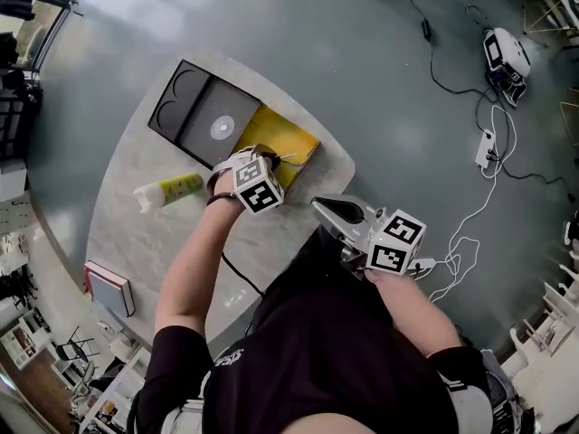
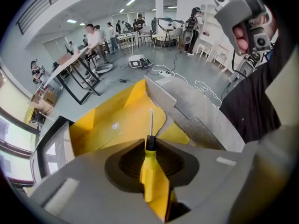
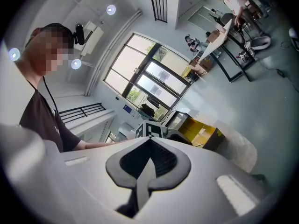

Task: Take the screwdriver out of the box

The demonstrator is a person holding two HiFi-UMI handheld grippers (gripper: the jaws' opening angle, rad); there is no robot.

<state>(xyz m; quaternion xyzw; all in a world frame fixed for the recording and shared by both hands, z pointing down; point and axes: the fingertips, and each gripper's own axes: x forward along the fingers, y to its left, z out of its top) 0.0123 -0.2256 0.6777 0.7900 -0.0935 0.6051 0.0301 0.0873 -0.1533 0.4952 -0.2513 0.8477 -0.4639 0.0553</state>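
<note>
The open yellow box (image 1: 291, 138) lies on the round grey table (image 1: 154, 233), its black lid (image 1: 194, 116) flat beside it. My left gripper (image 1: 264, 158) points steeply down over the box. In the left gripper view its jaws (image 2: 149, 149) are shut on the yellow handle of the screwdriver (image 2: 148, 171), whose thin metal shaft sticks out above the yellow box floor (image 2: 117, 120). My right gripper (image 1: 324, 208) hovers off the table's near right edge, shut and empty (image 3: 148, 171), and looks towards the box (image 3: 202, 129).
A yellow-green tube (image 1: 168, 190) lies on the table left of my left hand. A stack of books (image 1: 110, 287) sits at the table's near left edge. On the floor to the right are cables and a power strip (image 1: 484, 147). People stand at desks far off (image 2: 93, 38).
</note>
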